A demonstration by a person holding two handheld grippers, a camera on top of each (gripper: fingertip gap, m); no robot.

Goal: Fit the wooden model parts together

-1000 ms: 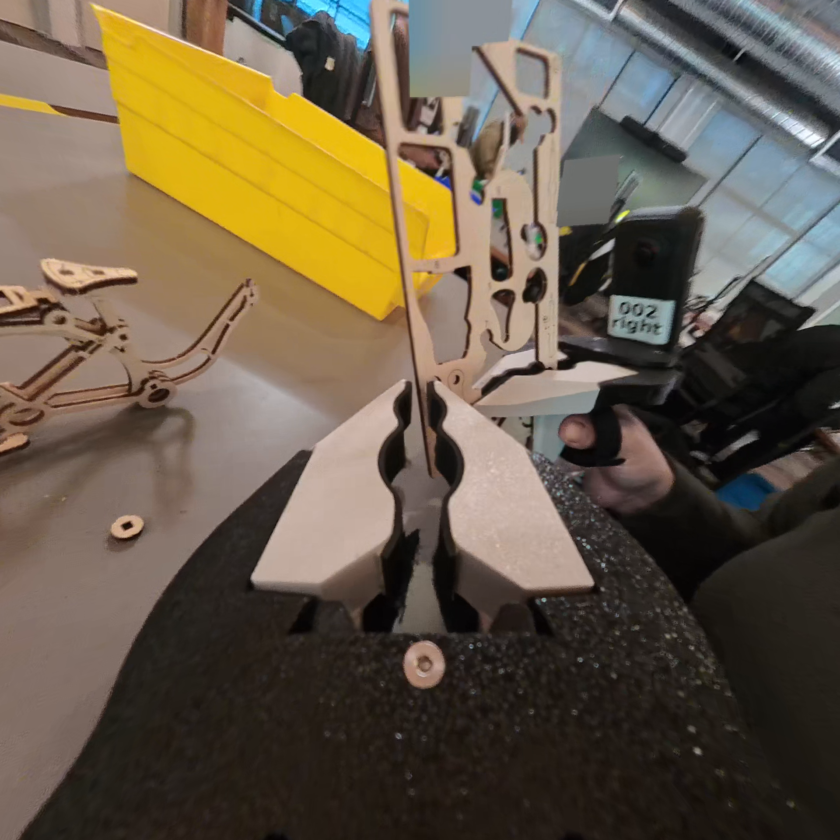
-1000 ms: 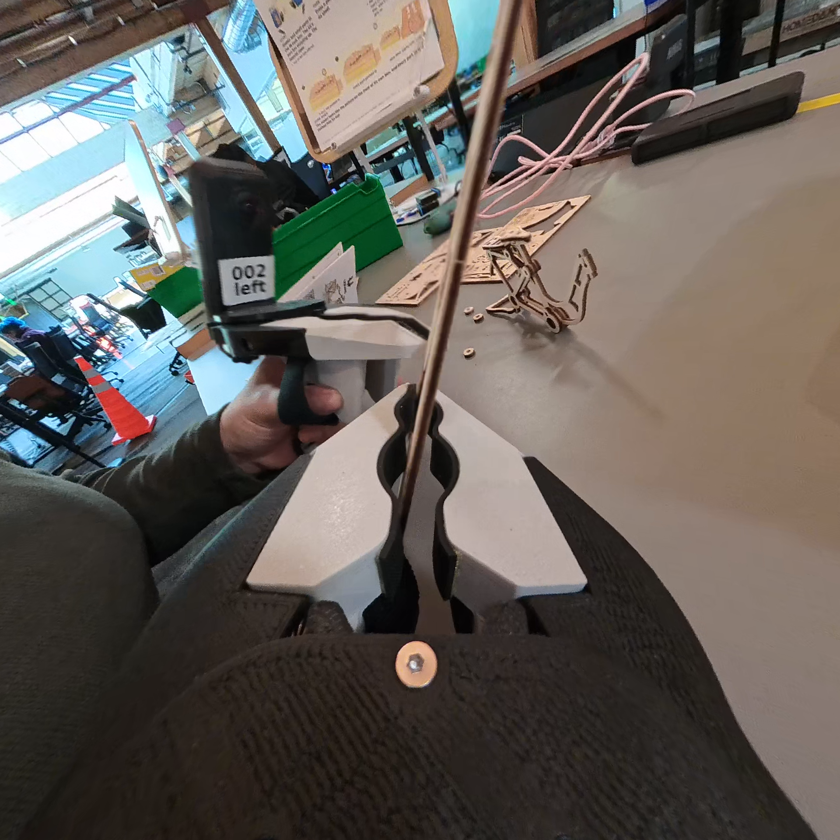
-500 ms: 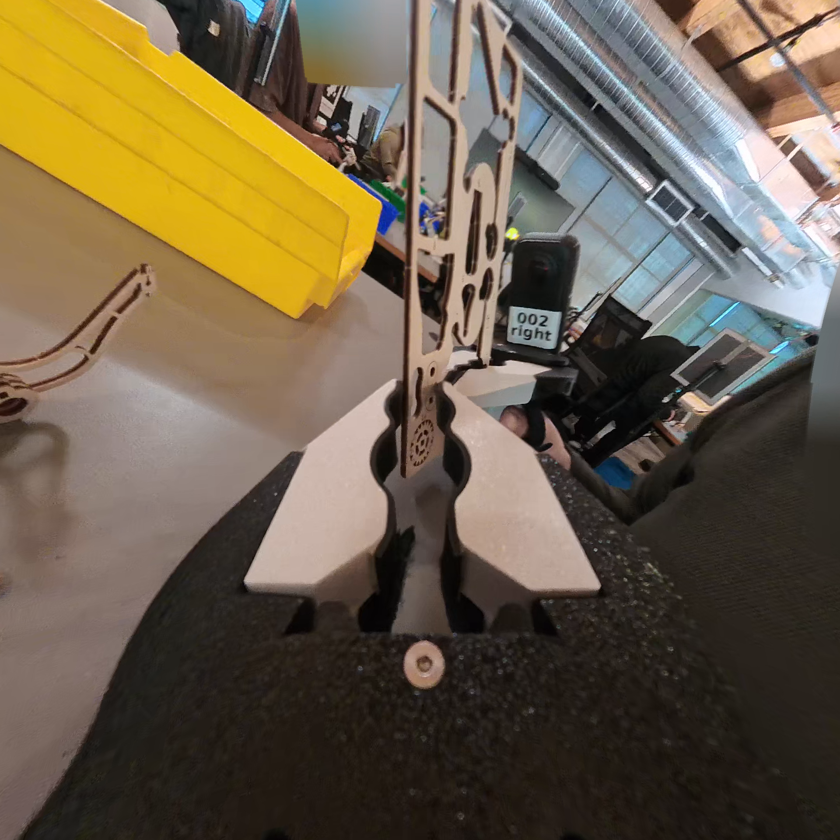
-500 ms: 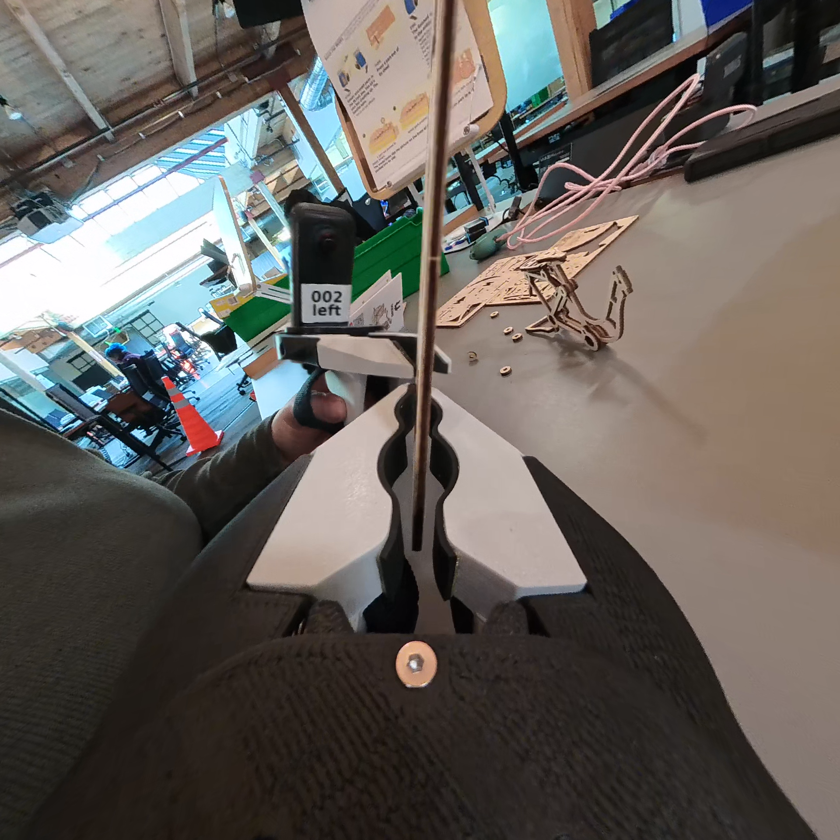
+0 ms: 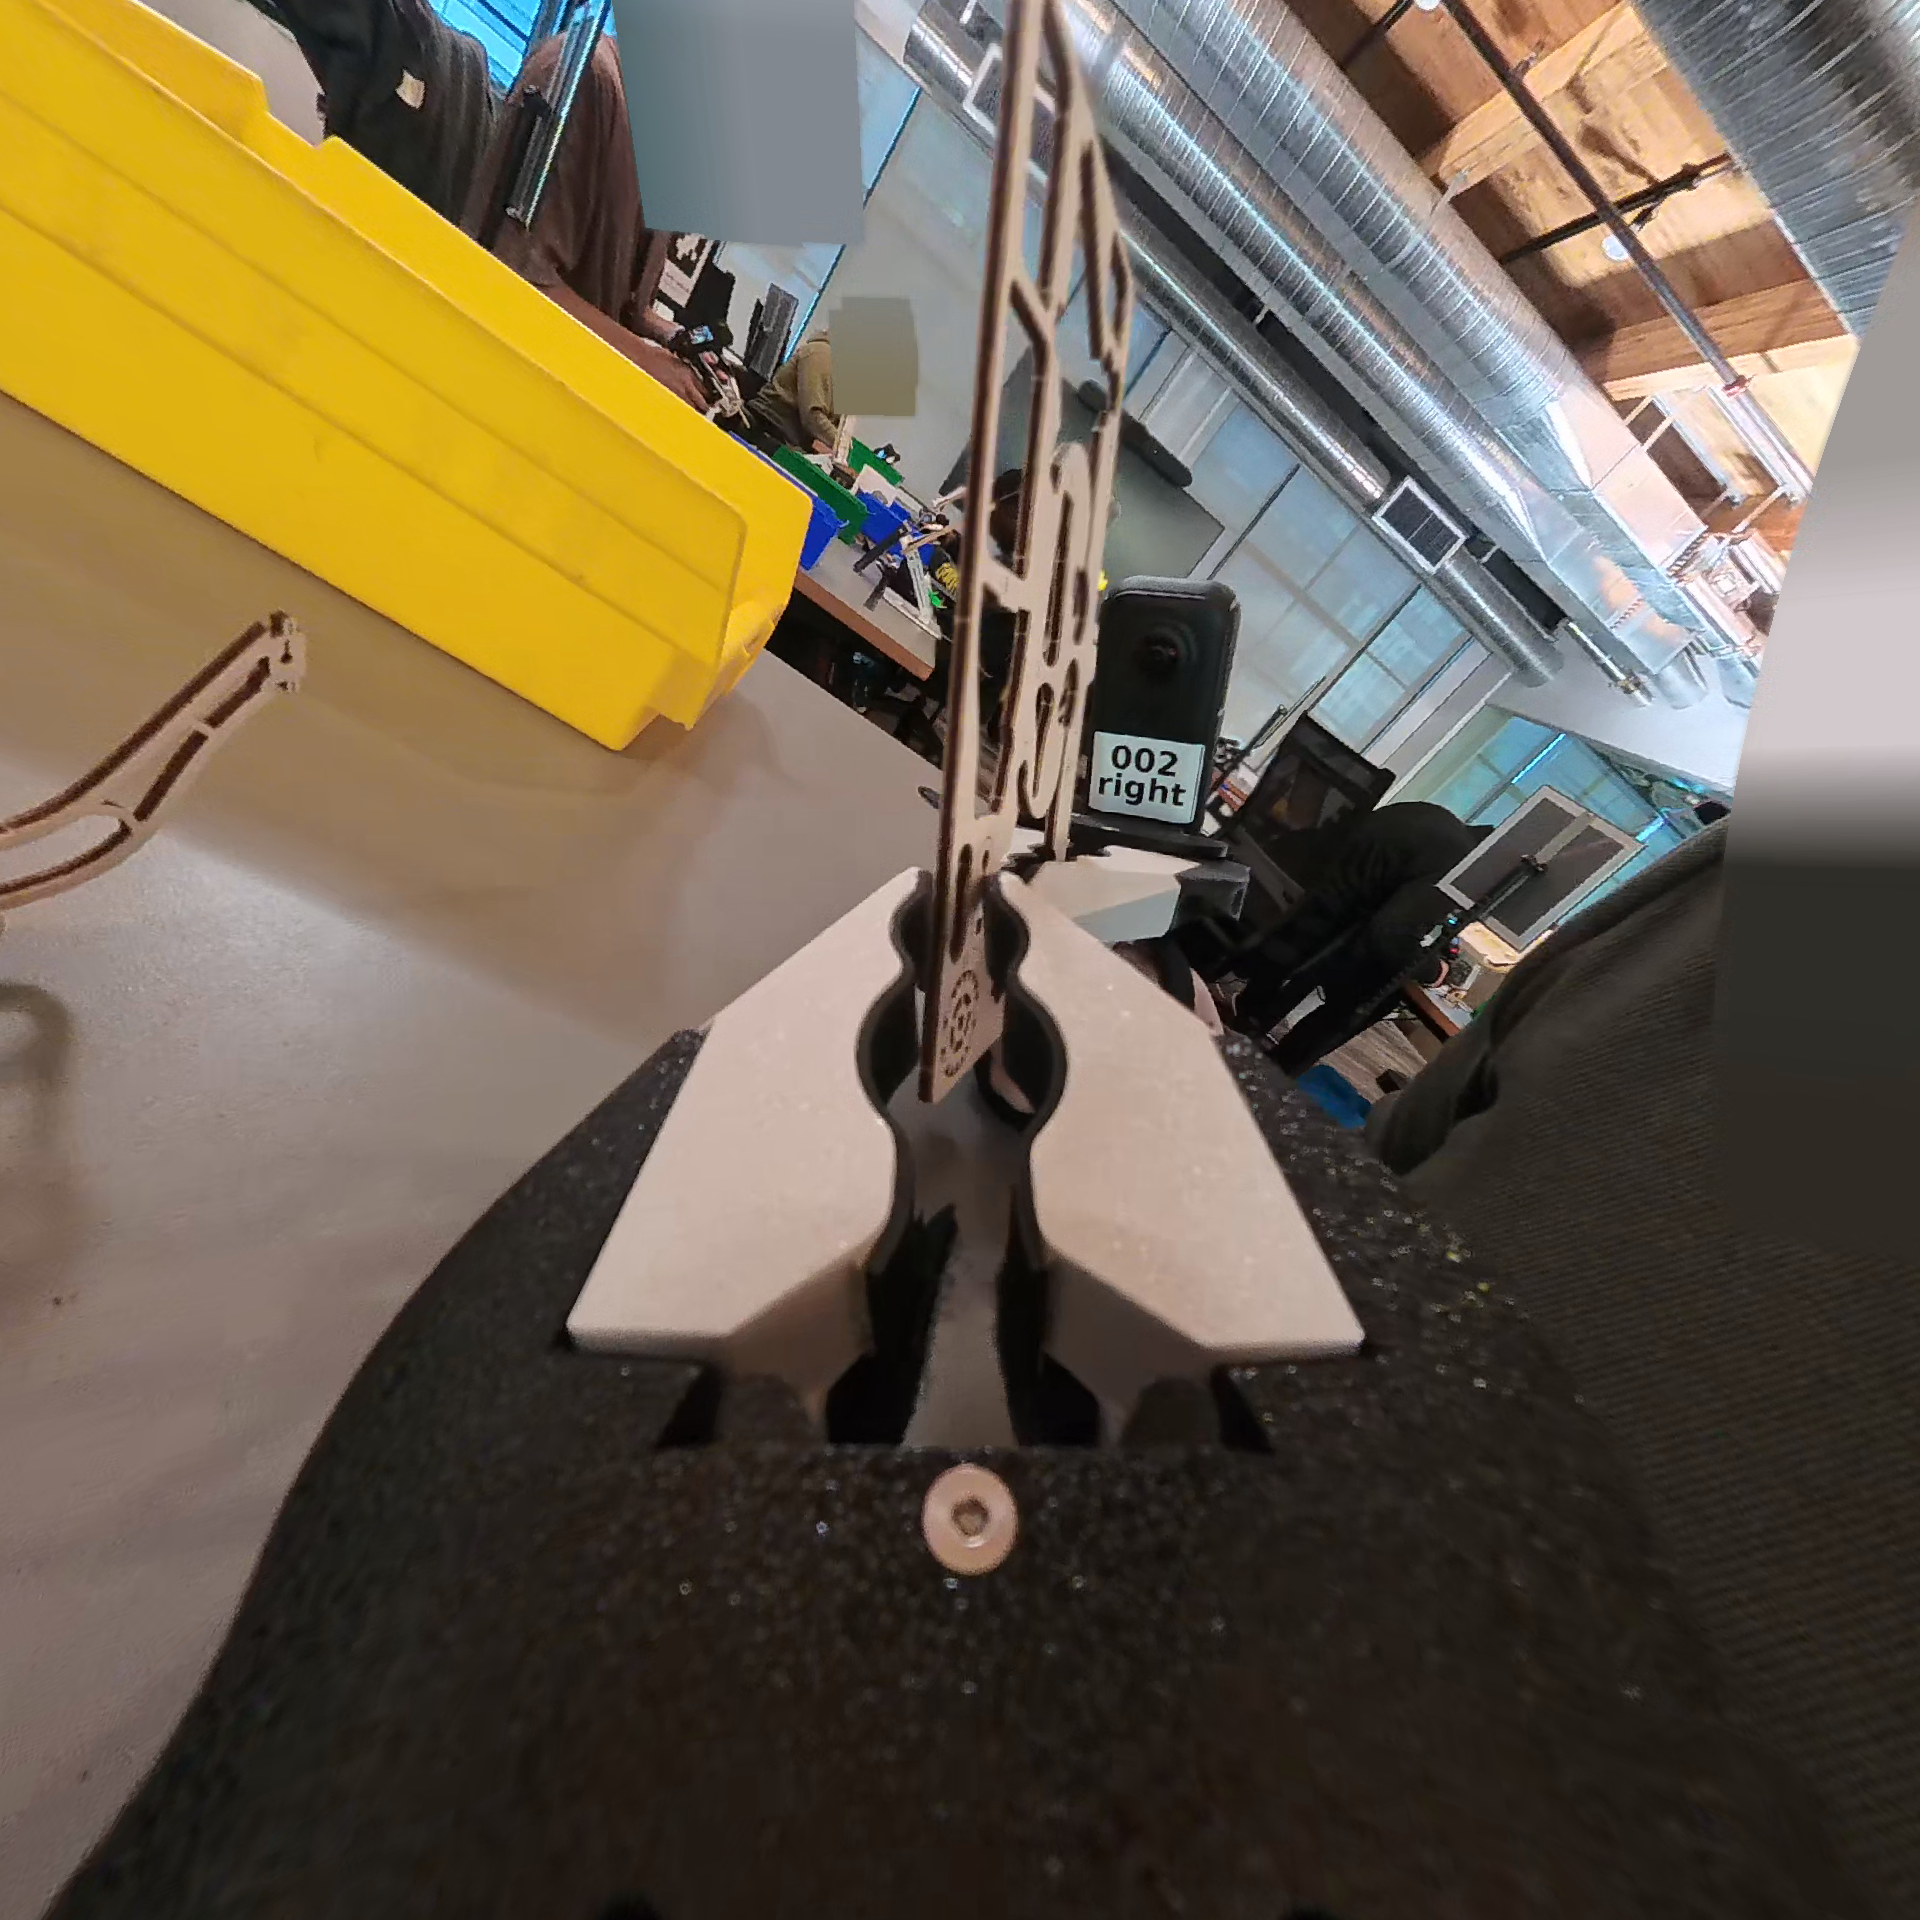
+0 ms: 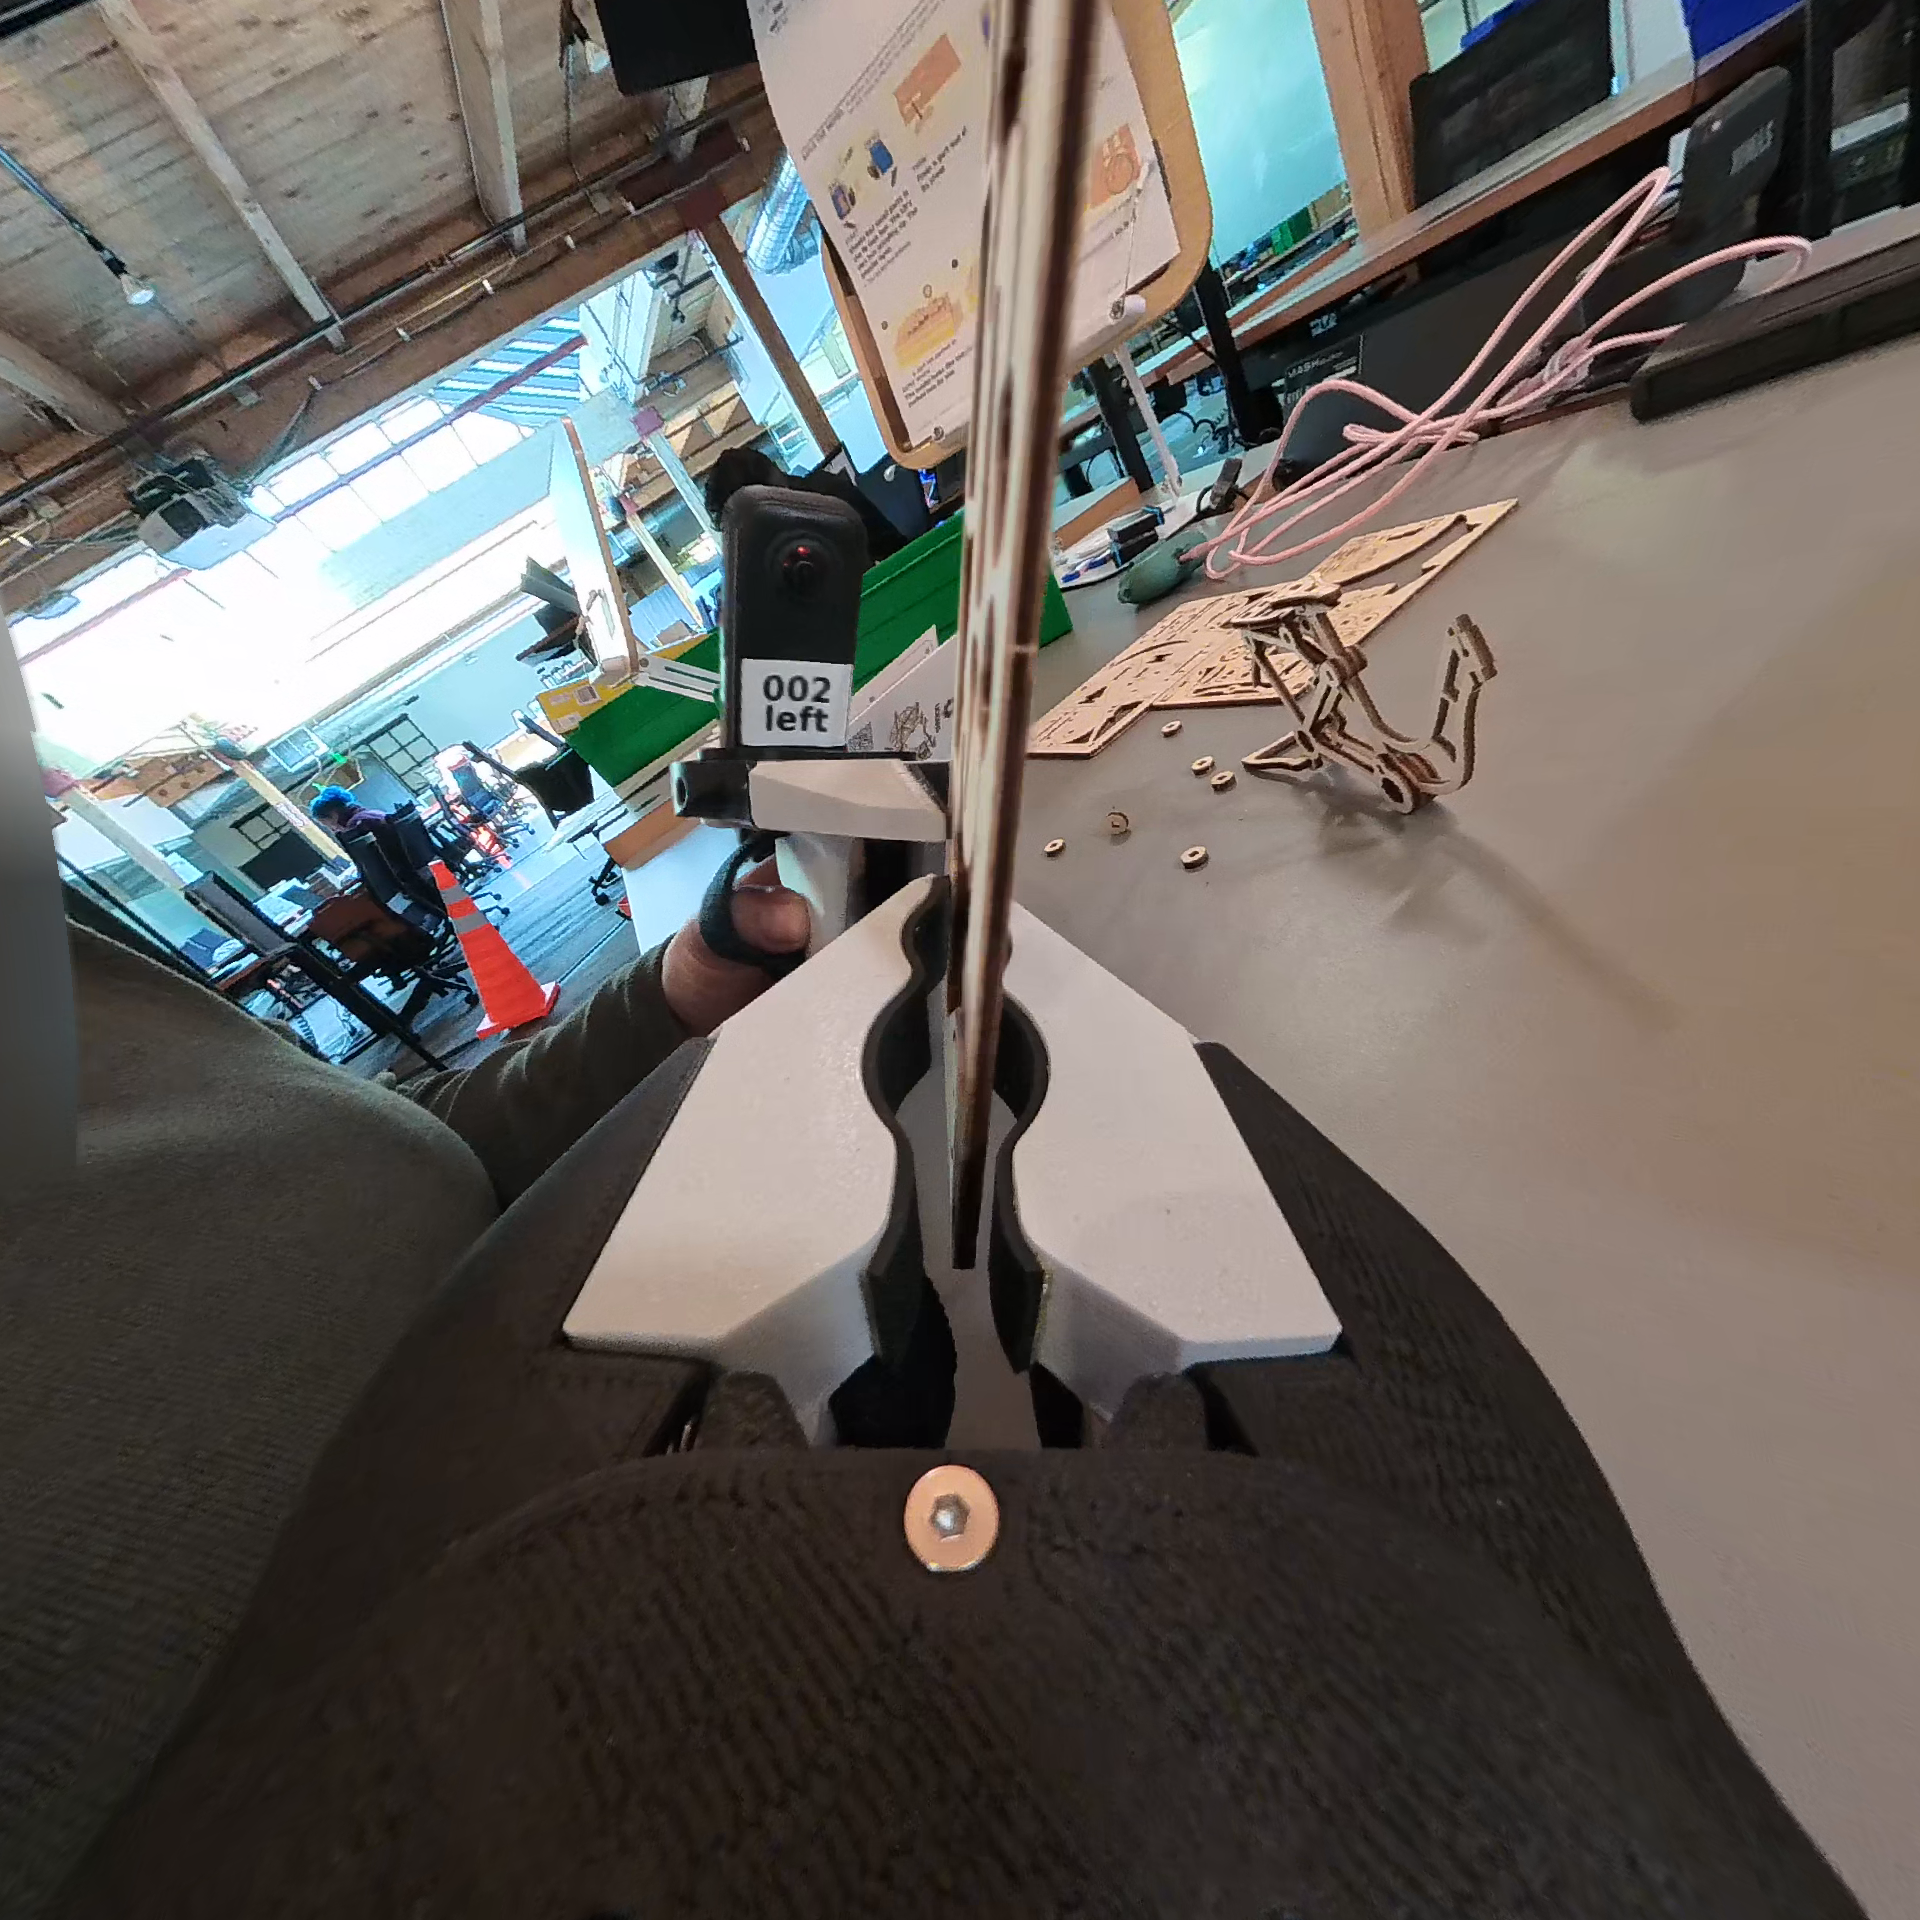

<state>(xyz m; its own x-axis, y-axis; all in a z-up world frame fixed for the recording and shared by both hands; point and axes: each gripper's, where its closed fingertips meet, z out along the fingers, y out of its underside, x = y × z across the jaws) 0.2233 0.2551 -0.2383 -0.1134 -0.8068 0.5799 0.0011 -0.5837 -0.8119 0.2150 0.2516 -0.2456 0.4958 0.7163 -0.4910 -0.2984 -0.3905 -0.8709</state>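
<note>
A thin laser-cut wooden parts sheet [image 5: 1039,499] stands upright between my two grippers, above the grey table [image 5: 416,935]. My left gripper [image 5: 961,883] is shut on its lower corner. In the right wrist view the sheet [image 6: 1003,520] shows edge-on, with my right gripper [image 6: 971,894] shut on it. The grippers face each other: the right one [image 5: 1153,748] shows behind the sheet, and the left one [image 6: 795,665] shows beyond it. A partly built wooden frame model [image 6: 1351,717] stands on the table; one arm of it [image 5: 156,748] shows at the left edge.
A yellow bin [image 5: 364,364] lies on the table behind the sheet. Flat wooden sheets [image 6: 1195,665] and several small wooden washers [image 6: 1205,769] lie near the model. A pink cable [image 6: 1455,416], a green bin [image 6: 904,613] and a clipboard with an instruction page [image 6: 894,208] are farther back. Both grippers' tips are close together, under 4 cm apart.
Both grippers have tilted upward with the sheet, which now stands more upright and looks more edge-on in the left view. The model has slid toward the left edge there.
</note>
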